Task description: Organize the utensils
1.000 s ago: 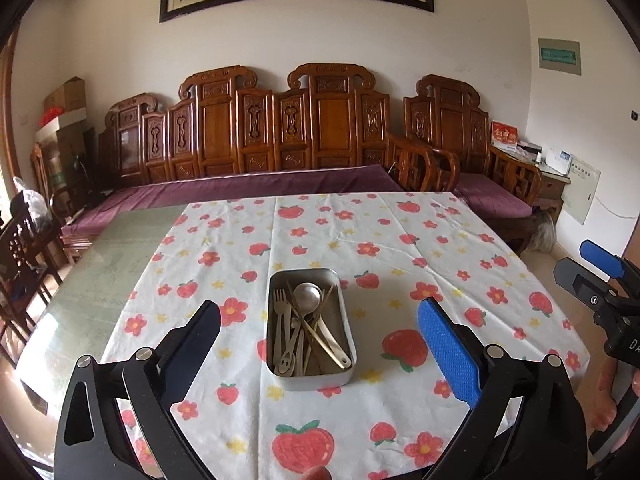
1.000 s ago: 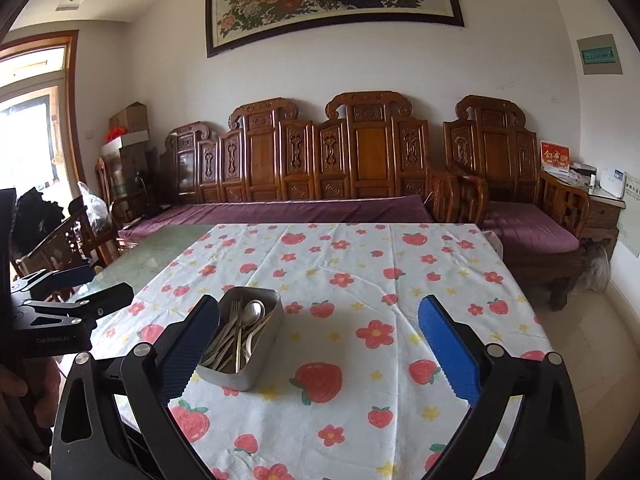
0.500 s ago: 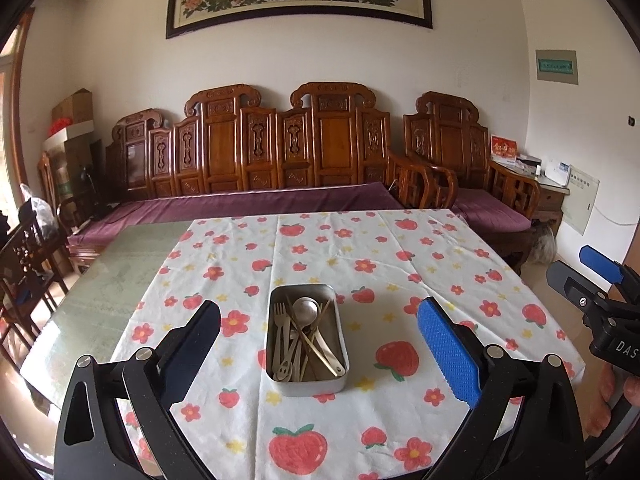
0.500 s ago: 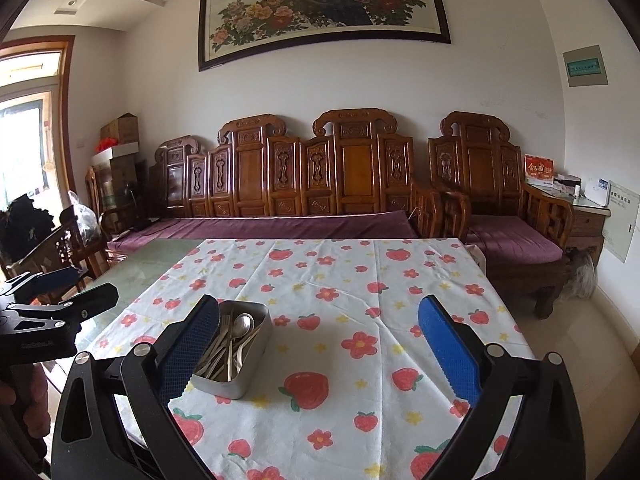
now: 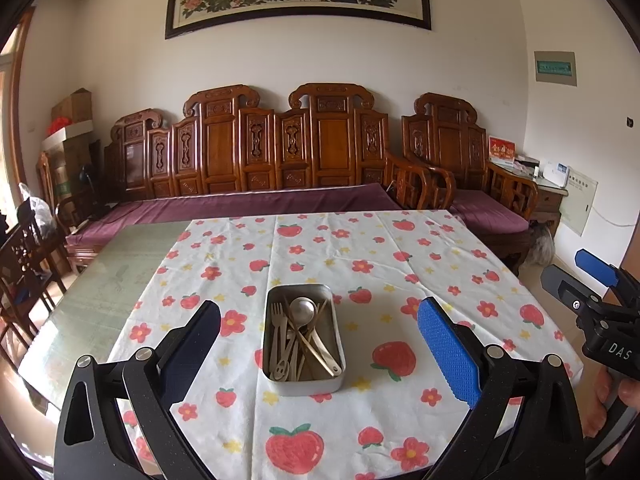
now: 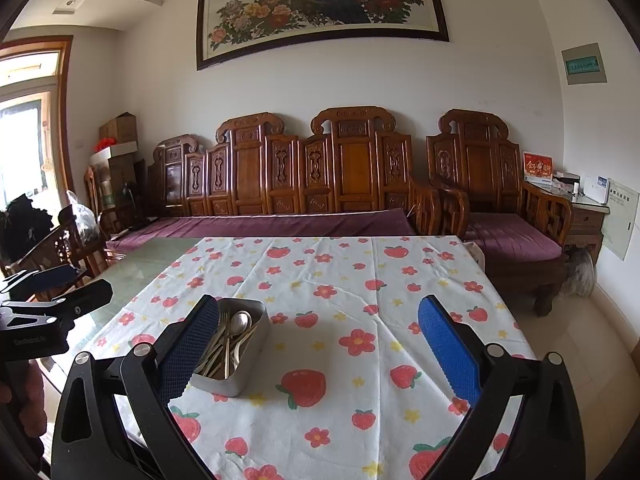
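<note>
A rectangular metal tin stands on the strawberry tablecloth, holding several golden utensils: forks, a spoon and others, jumbled together. My left gripper is open and empty, held above the table's near edge, the tin showing between its fingers. My right gripper is open and empty to the right of the tin, which shows by its left finger. Each gripper shows at the edge of the other's view.
The cloth covers the right part of a glass-topped table. A carved wooden sofa with purple cushions stands behind it, an armchair at the right, dark chairs at the left.
Both grippers have drawn back and tilted upward, so the tin and table sit lower and farther in both views. Both stay open and empty.
</note>
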`<action>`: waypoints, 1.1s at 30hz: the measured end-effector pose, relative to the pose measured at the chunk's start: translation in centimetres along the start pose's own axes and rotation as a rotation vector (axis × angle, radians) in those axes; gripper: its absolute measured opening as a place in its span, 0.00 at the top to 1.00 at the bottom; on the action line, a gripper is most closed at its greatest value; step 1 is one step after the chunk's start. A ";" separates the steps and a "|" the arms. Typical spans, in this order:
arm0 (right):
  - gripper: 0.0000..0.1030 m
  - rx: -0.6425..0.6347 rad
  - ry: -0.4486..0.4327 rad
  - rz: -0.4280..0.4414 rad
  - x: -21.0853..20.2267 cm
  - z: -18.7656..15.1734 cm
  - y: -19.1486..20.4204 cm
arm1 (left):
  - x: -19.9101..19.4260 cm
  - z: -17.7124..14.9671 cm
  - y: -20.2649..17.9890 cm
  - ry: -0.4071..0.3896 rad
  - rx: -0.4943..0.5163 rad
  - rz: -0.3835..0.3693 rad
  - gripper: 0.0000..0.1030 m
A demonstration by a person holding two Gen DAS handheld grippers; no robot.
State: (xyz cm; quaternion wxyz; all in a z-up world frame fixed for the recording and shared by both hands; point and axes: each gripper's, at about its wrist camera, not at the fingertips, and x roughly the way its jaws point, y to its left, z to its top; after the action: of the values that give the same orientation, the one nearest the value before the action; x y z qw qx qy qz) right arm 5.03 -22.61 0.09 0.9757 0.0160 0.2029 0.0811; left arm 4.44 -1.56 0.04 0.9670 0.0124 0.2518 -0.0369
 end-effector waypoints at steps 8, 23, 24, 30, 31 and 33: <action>0.03 0.000 0.000 -0.002 0.0 0.1 0.0 | -0.1 0.0 -0.1 -0.002 0.003 -0.002 0.08; 0.03 0.002 0.000 -0.001 0.1 0.0 -0.1 | -0.7 0.2 -0.7 -0.014 0.012 0.005 0.08; 0.03 0.002 0.000 0.000 0.1 0.0 -0.1 | -0.7 0.2 -0.7 -0.013 0.012 0.006 0.08; 0.03 0.003 0.000 0.000 0.1 -0.1 -0.1 | -0.9 0.3 -0.4 -0.014 0.010 0.003 0.08; 0.03 0.001 -0.001 -0.001 0.1 -0.1 -0.1 | -0.9 0.3 -0.4 -0.014 0.010 0.002 0.08; 0.03 0.001 0.000 -0.001 0.1 -0.1 -0.1 | -0.9 0.4 -0.5 -0.016 0.012 0.002 0.08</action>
State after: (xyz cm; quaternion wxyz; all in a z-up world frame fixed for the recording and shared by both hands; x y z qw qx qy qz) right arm 5.10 -22.72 -0.04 0.9757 0.0166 0.2029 0.0807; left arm 3.76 -1.97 0.81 0.9690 0.0182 0.2436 -0.0375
